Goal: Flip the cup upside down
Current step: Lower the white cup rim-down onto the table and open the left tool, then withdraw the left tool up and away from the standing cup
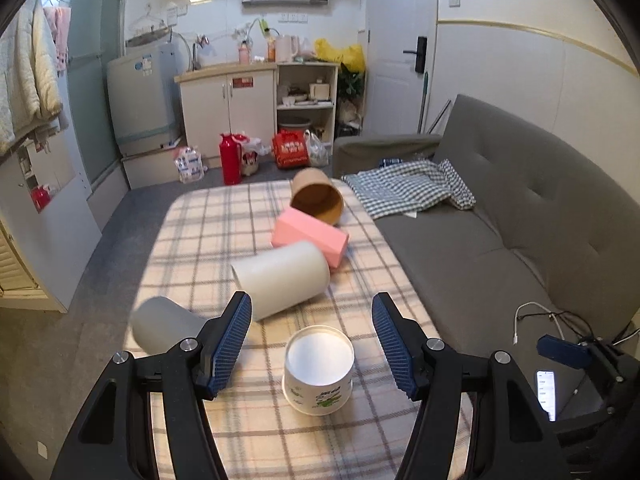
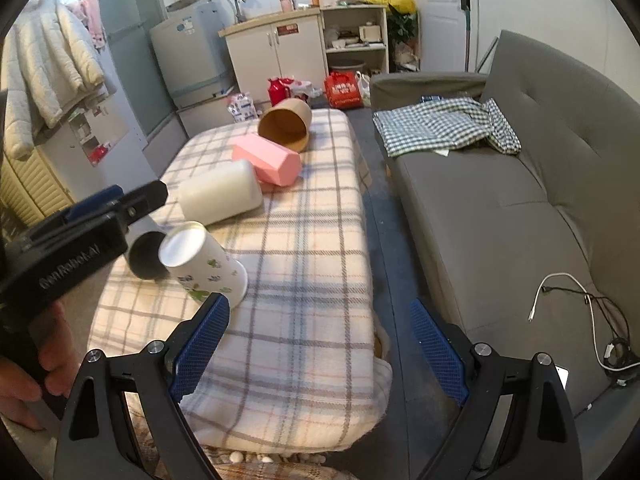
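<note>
The left tongs (image 1: 312,344) stand wide and hold nothing, their blue ribbed pads (image 1: 232,344) on either side of the printed paper cup (image 1: 319,372) without touching it. That cup sits near the close end of the plaid-covered worktop (image 1: 200,240); its white flat face is turned upward and its wider end is down, so it looks to be inverted already, though in the right wrist view it seems to lean. The right tongs (image 2: 320,344) are also wide and empty, hanging over the near right corner of the worktop, well apart from the cup (image 2: 204,268).

Judging by its thin printed wall, the cup should be very light and easy to crush, with a smooth, somewhat slippery skin. A gentle squeeze across the middle of the wall, where the taper is mild, seems the safest hold; pinching at the rim would likely buckle it, and the soft cloth beneath gives an unsteady footing when it is set down.

Just left of it lies a grey cup (image 1: 160,330) on its side, mouth toward the near end as the right wrist view shows. Farther on lies a large white cup (image 1: 282,280), also tipped over, touching or nearly touching a pink box-shaped container (image 1: 310,238) behind it. Farthest along, a brown paper bowl (image 1: 318,196) lies with its opening facing the camera. A grey sofa (image 1: 500,208) runs along the right, with a checked cloth (image 1: 408,188) on its far seat.
</note>
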A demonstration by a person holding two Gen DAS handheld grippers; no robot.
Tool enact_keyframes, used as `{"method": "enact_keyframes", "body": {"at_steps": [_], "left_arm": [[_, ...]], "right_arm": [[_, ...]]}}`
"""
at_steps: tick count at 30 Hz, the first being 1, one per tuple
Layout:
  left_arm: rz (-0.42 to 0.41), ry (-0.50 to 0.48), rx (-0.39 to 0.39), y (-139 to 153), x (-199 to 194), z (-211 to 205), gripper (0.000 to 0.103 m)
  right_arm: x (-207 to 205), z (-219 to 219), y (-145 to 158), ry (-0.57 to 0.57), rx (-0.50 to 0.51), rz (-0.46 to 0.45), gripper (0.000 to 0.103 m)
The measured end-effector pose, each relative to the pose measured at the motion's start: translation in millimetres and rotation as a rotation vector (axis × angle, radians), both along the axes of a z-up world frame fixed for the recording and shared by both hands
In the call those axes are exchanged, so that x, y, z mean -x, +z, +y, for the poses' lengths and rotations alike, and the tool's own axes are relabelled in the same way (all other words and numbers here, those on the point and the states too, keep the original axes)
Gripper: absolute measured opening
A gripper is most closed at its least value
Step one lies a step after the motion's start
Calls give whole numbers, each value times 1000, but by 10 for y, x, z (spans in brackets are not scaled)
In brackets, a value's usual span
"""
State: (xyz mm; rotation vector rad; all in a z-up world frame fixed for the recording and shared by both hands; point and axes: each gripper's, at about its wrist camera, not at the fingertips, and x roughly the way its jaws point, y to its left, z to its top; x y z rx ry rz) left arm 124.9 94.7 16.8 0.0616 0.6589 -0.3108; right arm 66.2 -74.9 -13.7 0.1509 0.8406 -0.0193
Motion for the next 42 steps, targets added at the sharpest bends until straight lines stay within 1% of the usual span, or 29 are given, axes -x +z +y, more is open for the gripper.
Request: {"method": "enact_keyframes", "body": {"at_steps": [2,5,9,12,14,16,17,18,19,21,23,27,28,31,42], "left_arm": [[-5,7,8,82,85,87,66],[-1,20,8,109,230,212,66],[-6,44,3,30,455,404,66],[2,67,7,-65,584,536,66],[-8,76,9,-130,683,606,66],[-25,76,9,-168,766,653,73],[-35,81,5,-186,819,674,83],[-48,89,2,-194,859,696,89],[-67,101,-1,-201,901,724,91],[-93,124,-11,-226,963,770,100],[-95,147,-3,-258,990,828,100],[-88,156,27,-299,987,902,100],[-92,157,21,-301,989,906,100],[-104,155,9,-317,999,925,100],[-82,149,-17,-377,998,821,102]], "right_arm": [[43,49,56,9,4,-21,92],[120,124,125,25,13,-56,92],[226,231,166,44,17,-97,92],[308,338,160,61,18,-123,92],[346,394,144,68,17,-138,92],[400,454,101,72,14,-160,92],[423,494,73,76,14,-168,92],[436,518,57,78,17,-171,92],[449,548,36,77,24,-176,92],[472,590,8,75,40,-185,92],[483,608,-14,71,50,-191,92],[490,587,-59,48,60,-190,93],[491,581,-72,44,61,-189,95],[501,568,-103,33,73,-188,96],[522,541,-133,20,80,-190,96]]}}
